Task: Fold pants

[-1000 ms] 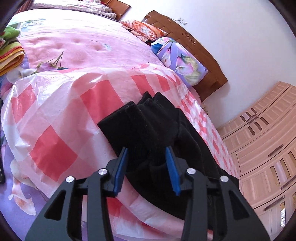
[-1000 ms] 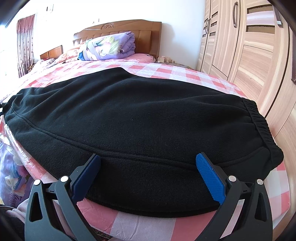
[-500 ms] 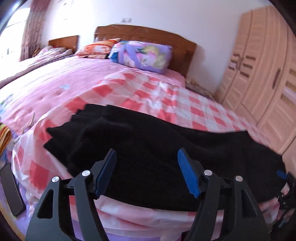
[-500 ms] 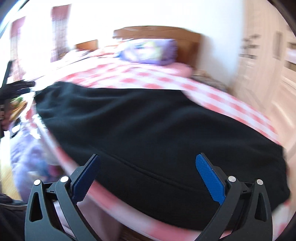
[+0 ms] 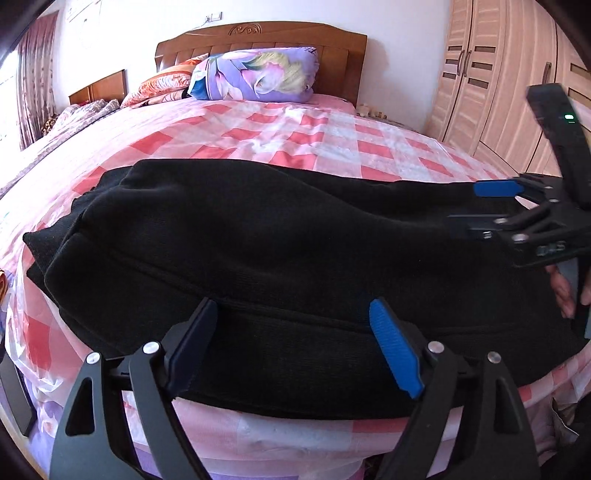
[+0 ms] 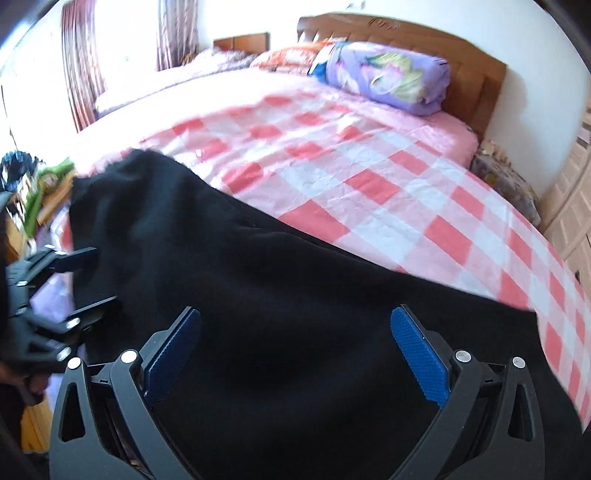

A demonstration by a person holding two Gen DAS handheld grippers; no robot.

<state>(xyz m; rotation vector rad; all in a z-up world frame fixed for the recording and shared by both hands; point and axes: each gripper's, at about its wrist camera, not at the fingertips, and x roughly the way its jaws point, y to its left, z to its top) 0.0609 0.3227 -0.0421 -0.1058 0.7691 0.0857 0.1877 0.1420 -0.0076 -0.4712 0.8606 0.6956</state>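
both grippers (image 5: 293,343) (image 6: 295,349) hover spread-fingered over the black pants (image 5: 280,236).

1. Black knit pants (image 5: 280,240) lie flat across the near edge of a bed (image 5: 295,133) with a pink checked cover.
2. Legs stacked together, cuffs at the left end.
3. A seam runs lengthwise along the near side.

Pink checked bedspread (image 5: 332,136) across the middle of the frame, purple floral pillow (image 5: 258,75) against a wooden headboard (image 5: 258,35) at top centre, wardrobe (image 5: 491,74) upper right, curtain (image 6: 177,33) upper left.
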